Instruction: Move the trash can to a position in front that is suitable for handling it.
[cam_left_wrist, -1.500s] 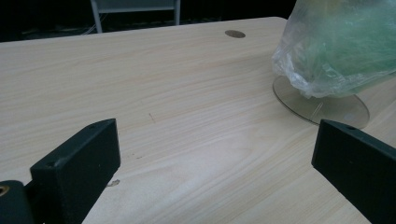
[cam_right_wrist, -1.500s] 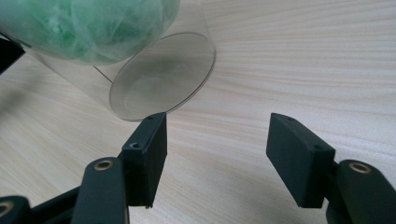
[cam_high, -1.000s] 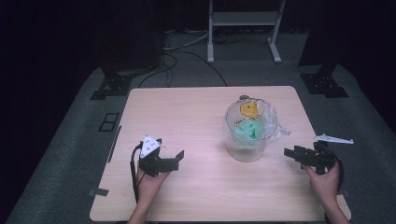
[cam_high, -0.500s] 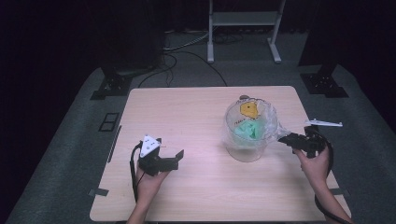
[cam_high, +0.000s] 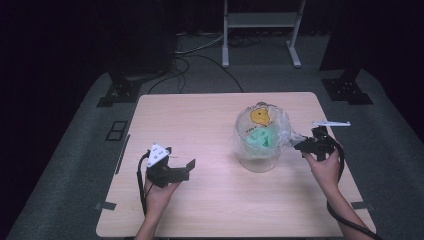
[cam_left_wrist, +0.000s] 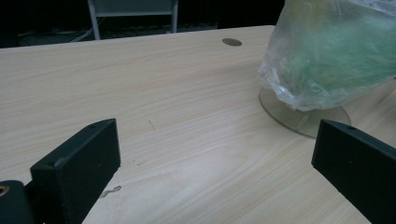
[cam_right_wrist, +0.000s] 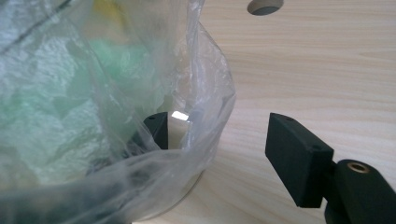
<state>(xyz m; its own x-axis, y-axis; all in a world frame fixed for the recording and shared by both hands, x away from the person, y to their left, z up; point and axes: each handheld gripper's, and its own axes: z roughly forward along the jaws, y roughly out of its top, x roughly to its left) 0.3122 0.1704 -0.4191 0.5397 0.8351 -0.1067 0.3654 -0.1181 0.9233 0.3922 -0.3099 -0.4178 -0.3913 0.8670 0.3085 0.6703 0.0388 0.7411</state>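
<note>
A clear round container stands right of the table's centre. It is lined with a crinkled clear plastic bag holding green and yellow stuff. My right gripper is at the bag's right rim and stands open. In the right gripper view its left jaw shows through the plastic and the other is outside, so the bag's edge lies between the jaws of that gripper. My left gripper rests open on the table at the left. Nothing is between the jaws of the left gripper, which point at the bag.
The wooden table has a round cable hole behind the container. A metal stand and cables lie on the floor beyond the far edge. My right hand is close to the table's right edge.
My right gripper has moved forward and left from the table's right edge up to the bag's rim. The left gripper has stayed still.
</note>
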